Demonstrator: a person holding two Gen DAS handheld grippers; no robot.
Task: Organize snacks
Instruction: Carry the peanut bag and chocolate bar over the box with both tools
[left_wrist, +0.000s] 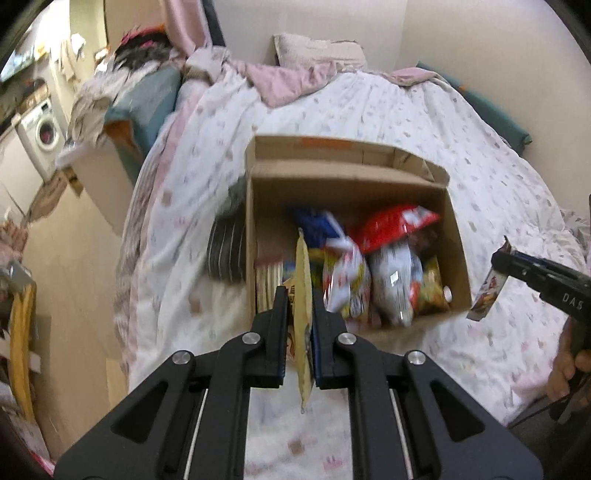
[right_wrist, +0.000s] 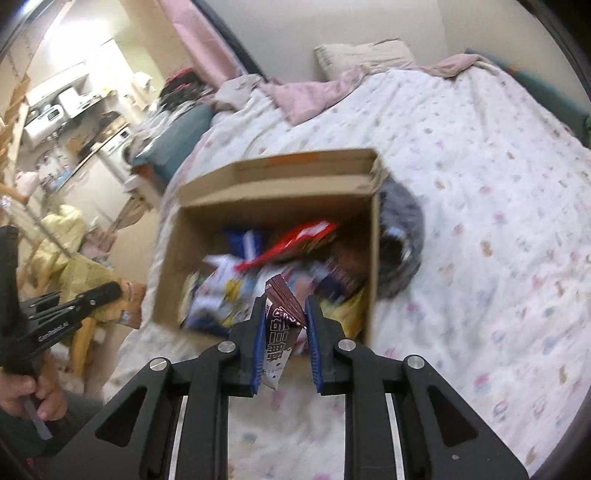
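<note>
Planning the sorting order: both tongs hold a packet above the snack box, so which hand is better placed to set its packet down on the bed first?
Probably right: its tongs hold the brown packet over open bedspread.

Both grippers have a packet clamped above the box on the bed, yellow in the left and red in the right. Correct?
Not quite. The right gripper holds a brown packet, not a red one, as the right wrist view shows. The left gripper does clamp the yellow packet, above the box on the bed.
</note>
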